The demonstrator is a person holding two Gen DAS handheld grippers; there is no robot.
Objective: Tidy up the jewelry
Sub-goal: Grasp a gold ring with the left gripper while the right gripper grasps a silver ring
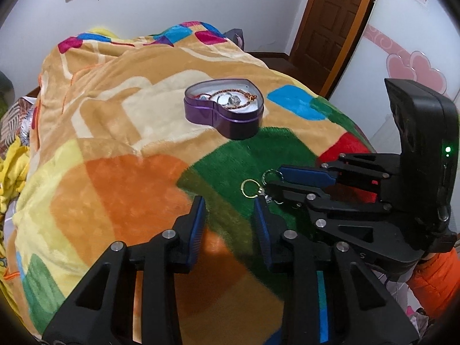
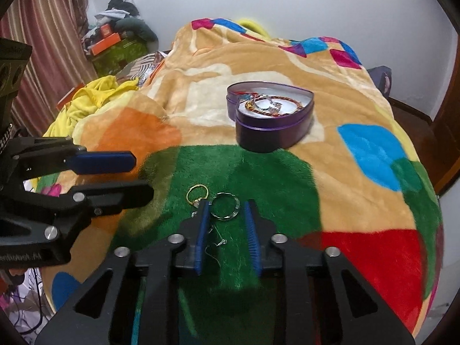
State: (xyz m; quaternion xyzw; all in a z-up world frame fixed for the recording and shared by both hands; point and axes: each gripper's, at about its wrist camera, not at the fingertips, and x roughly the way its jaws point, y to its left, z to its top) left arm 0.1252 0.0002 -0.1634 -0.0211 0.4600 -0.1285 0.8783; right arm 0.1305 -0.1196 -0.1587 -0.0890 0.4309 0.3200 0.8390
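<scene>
— Hand-held gripper on our right: we see its blue pads spread apart, low over the green patch of the blanket, with the silver ring lying between the fingertips, not pinched.

— And our left hand-held gripper?

— Spread as well, holding nothing, hovering over the orange and green patches. From the left wrist view, the right one comes in from the side, and its lower finger covers part of the small pieces beneath it.

— Where is the rest of the jewelry?

— A gold ring lies on the green just beside the silver one, with a small charm at its lower edge that we cannot make out. Behind the right fingertips there are thin wire pieces, perhaps earrings, too fine to tell apart, partly hidden by the left pad.

— And the box?

— The purple heart-shaped tin sits open farther back on the bed, well apart from the rings. Inside, on a white lining, we see a reddish beaded bracelet around some silvery pieces; those are tangled and blurred.
</scene>
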